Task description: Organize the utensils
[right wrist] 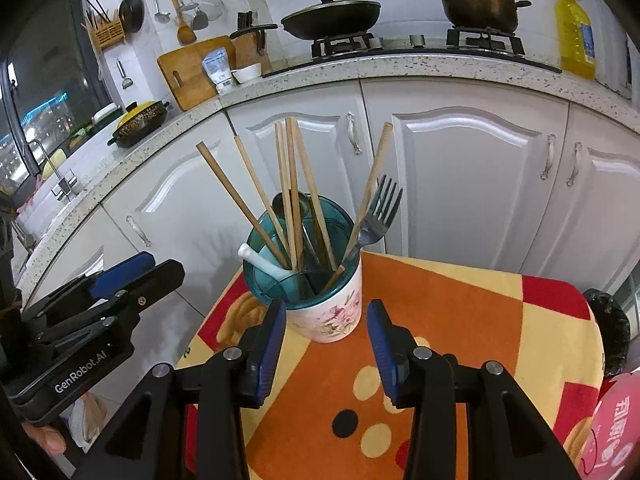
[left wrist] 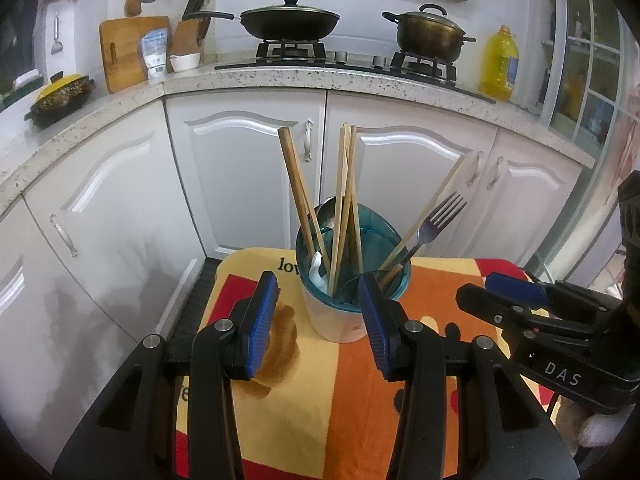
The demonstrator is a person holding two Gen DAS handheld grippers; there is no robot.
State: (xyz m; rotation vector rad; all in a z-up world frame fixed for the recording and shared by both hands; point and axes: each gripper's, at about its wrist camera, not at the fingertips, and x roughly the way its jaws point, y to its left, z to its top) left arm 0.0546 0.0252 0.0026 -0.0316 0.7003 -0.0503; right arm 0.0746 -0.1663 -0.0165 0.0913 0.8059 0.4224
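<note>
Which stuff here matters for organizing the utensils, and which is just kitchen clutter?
For the job: utensil holder, chopsticks, fork, white spoon, left gripper and right gripper, both open.

Just lying about: wok, pot, oil bottle, cutting board.

Two close wrist views, left and right of the utensil holder (left wrist: pixel 344 304).

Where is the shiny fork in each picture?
Left wrist: the fork sticks out on the right side of the utensil cup, just right of centre.
Right wrist: the fork is near centre, also on the cup's right.
Shared landmark: the yellow oil bottle on the counter.
</note>
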